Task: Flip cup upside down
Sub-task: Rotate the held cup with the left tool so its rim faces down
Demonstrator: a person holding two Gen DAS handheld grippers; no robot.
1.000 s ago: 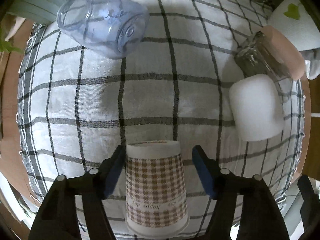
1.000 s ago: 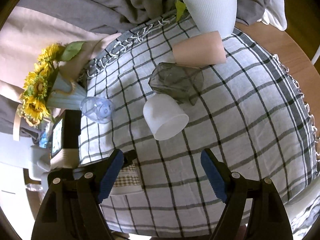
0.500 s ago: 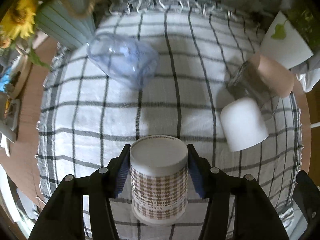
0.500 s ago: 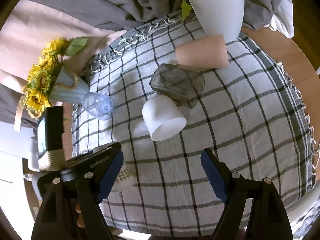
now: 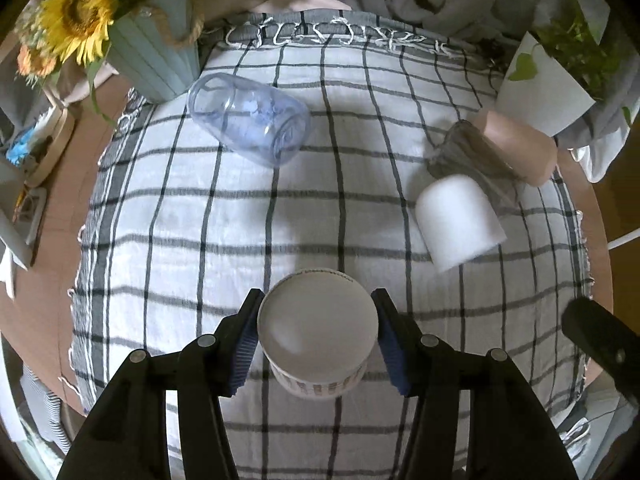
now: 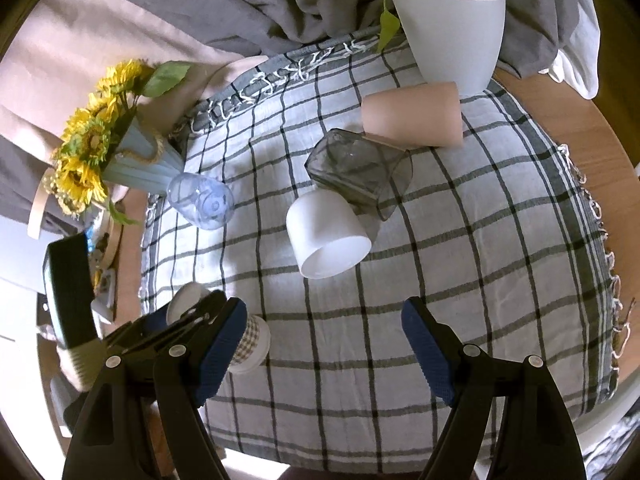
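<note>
A brown-checked paper cup (image 5: 318, 332) sits between the blue pads of my left gripper (image 5: 316, 336), base towards the camera and rim towards the cloth. The gripper is shut on the cup. In the right wrist view the same cup (image 6: 248, 344) shows at the lower left, tilted, partly hidden by the left gripper's black fingers (image 6: 176, 328). My right gripper (image 6: 324, 344) is open and empty above the checked cloth (image 6: 460, 280).
A clear bluish cup (image 5: 248, 120), a white cup (image 5: 460, 220), a grey glass (image 5: 472, 160) and a pink cup (image 5: 520, 144) lie on their sides. A sunflower vase (image 5: 156, 64) and a white plant pot (image 5: 544, 92) stand at the back.
My left gripper closed on the paper cup and tipped it, so its base now faces the camera. The view rose and pulled back. The right gripper stayed open.
</note>
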